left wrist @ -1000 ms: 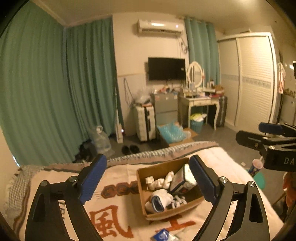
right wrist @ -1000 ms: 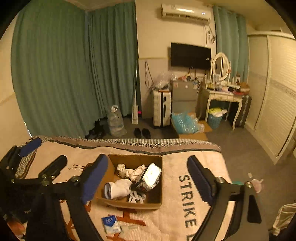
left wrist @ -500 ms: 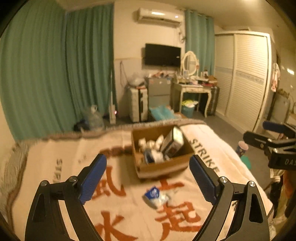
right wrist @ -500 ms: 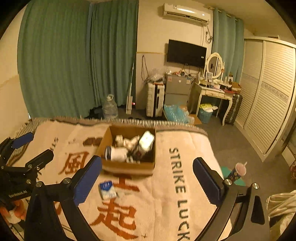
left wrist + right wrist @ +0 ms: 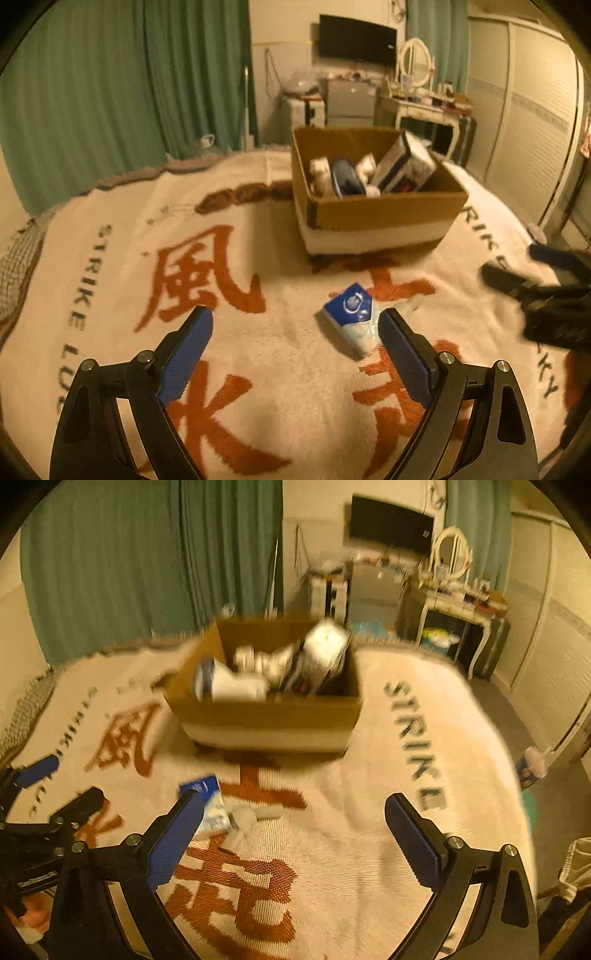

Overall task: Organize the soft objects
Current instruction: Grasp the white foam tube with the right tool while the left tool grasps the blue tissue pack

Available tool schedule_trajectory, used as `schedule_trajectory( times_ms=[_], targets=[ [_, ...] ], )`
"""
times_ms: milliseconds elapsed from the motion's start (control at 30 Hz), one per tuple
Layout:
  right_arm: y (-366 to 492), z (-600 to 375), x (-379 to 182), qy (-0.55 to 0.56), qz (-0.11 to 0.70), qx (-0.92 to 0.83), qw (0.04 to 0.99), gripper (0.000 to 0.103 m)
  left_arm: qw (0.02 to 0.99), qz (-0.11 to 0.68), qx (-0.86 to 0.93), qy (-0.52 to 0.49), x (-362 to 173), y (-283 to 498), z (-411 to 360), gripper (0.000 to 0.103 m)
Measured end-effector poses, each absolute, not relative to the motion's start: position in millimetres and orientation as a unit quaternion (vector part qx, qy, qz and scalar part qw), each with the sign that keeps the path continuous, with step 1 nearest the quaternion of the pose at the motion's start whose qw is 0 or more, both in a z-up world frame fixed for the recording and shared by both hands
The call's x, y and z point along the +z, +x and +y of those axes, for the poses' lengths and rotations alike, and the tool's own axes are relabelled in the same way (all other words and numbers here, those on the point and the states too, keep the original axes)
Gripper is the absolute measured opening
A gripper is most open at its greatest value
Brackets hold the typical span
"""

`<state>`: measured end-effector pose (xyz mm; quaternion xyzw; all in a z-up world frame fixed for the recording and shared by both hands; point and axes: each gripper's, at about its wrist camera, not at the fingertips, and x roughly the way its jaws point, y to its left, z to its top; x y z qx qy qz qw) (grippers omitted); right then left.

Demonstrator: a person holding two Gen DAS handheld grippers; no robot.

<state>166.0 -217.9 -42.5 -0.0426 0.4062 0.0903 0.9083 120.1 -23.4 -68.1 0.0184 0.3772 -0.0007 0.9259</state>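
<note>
Both the left gripper (image 5: 295, 328) and right gripper (image 5: 293, 814) hover wide apart, holding nothing, over a blanket (image 5: 122, 280). A blue tissue pack (image 5: 352, 317), apparently opened, lies near the cardboard box (image 5: 376, 212).

A blue-and-white tissue pack (image 5: 352, 320) lay flat on the blanket (image 5: 258, 332), near the cardboard box (image 5: 373, 214). The open-topped box held white rolled socks (image 5: 321, 171) and a tilted tissue box (image 5: 404, 166).
</note>
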Motion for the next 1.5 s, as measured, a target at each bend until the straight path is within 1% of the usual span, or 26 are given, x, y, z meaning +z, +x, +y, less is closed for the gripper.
schedule_trajectory(
  times_ms=[33,67,167,267,333,500,567,600,633,667,700,733,767,800,967,1133,1267,1500],
  targets=[
    [173,-215,-58,-0.043,0.421,0.094,0.901,0.095,0.926,0.377,0.001,0.021,-76,124,-25,0.092],
    [181,-213,-74,-0.043,0.438,0.098,0.892,0.09,0.926,0.376,0.001,0.024,-81,125,-25,0.092],
    [203,-206,-120,-0.042,0.486,0.107,0.867,0.086,0.926,0.376,0.002,0.033,-98,136,-28,0.092],
    [217,-200,-149,-0.044,0.506,0.11,0.854,0.082,0.924,0.381,0.008,0.036,-111,148,-26,0.092],
    [225,-198,-160,-0.034,0.508,0.124,0.851,0.082,0.923,0.382,0.01,0.035,-116,155,-24,0.092],
    [234,-188,-167,-0.006,0.508,0.162,0.846,0.082,0.925,0.379,0.013,0.033,-120,163,-20,0.092],
    [232,-178,-174,-0.005,0.516,0.181,0.837,0.078,0.926,0.376,0.018,0.037,-119,164,-20,0.092],
    [231,-174,-176,-0.01,0.516,0.185,0.836,0.078,0.926,0.376,0.016,0.037,-120,164,-19,0.092],
    [229,-170,-177,-0.02,0.513,0.187,0.837,0.075,0.925,0.378,0.016,0.039,-120,164,-19,0.092],
    [228,-168,-175,-0.025,0.512,0.19,0.837,0.066,0.924,0.38,0.018,0.04,-121,165,-18,0.092],
    [226,-168,-174,-0.023,0.508,0.199,0.838,0.059,0.923,0.382,0.019,0.041,-122,165,-18,0.092],
    [227,-169,-171,-0.013,0.507,0.208,0.836,0.042,0.922,0.385,0.02,0.041,-123,165,-18,0.092],
    [226,-170,-169,-0.002,0.509,0.222,0.832,0.033,0.92,0.389,0.02,0.039,-124,165,-18,0.092],
    [225,-170,-166,0.006,0.511,0.233,0.827,0.027,0.919,0.392,0.019,0.034,-125,165,-18,0.092],
    [218,-180,-152,0.005,0.503,0.229,0.833,0.026,0.91,0.415,0.012,0.02,-130,166,-25,0.092],
    [220,-217,-136,0.02,0.496,0.195,0.846,0.026,0.9,0.436,-0.002,-0.002,-137,170,-39,0.092],
    [222,-241,-128,0.001,0.488,0.162,0.858,0.026,0.896,0.444,0.009,-0.001,-145,177,-50,0.092],
    [228,-261,-128,0.008,0.489,0.154,0.858,0.026,0.885,0.464,0.014,0.016,-165,190,-63,0.09]
  ],
)
